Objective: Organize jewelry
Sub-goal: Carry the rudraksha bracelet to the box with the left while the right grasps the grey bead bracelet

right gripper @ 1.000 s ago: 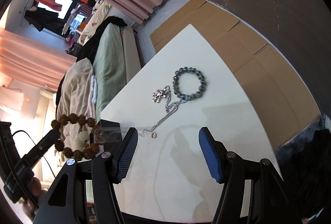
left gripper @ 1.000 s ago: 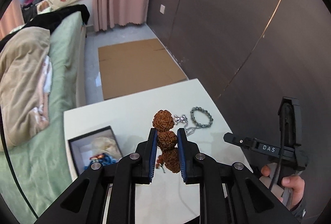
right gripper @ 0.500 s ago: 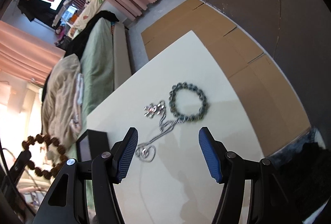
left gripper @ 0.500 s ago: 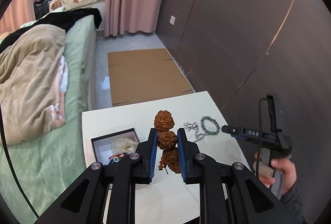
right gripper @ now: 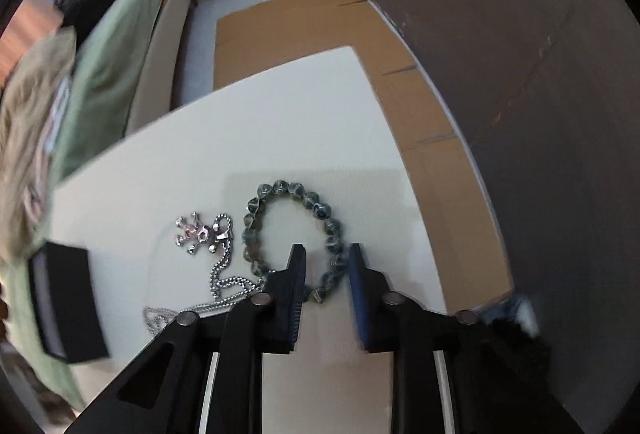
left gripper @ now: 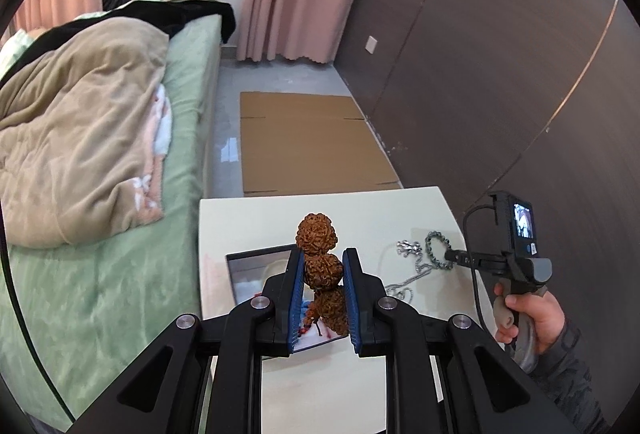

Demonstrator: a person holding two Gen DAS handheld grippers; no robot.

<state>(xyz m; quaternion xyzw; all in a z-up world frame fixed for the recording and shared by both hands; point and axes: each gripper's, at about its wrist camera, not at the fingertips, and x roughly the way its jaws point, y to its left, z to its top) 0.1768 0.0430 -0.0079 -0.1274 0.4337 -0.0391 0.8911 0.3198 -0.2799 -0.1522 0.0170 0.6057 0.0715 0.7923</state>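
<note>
My left gripper (left gripper: 321, 262) is shut on a brown rudraksha bead bracelet (left gripper: 317, 234) and holds it above the open black jewelry box (left gripper: 256, 266), which also shows in the right wrist view (right gripper: 64, 298). My right gripper (right gripper: 326, 258) has its fingers narrowed around the near side of a dark green bead bracelet (right gripper: 280, 189) lying on the white table (right gripper: 240, 137); whether the pads press the beads I cannot tell. It also shows in the left wrist view (left gripper: 452, 258) at the green bracelet (left gripper: 434, 240). A silver chain necklace with a pendant (right gripper: 200, 234) lies left of the green bracelet.
A bed with green sheet and beige blanket (left gripper: 80, 137) runs along the table's left. Flat cardboard (left gripper: 308, 141) lies on the floor beyond the table. A dark wall panel (left gripper: 500, 73) stands to the right.
My right gripper has dropped to the table and narrowed its fingers around the green bracelet. My left gripper has carried the brown bracelet left, over the box.
</note>
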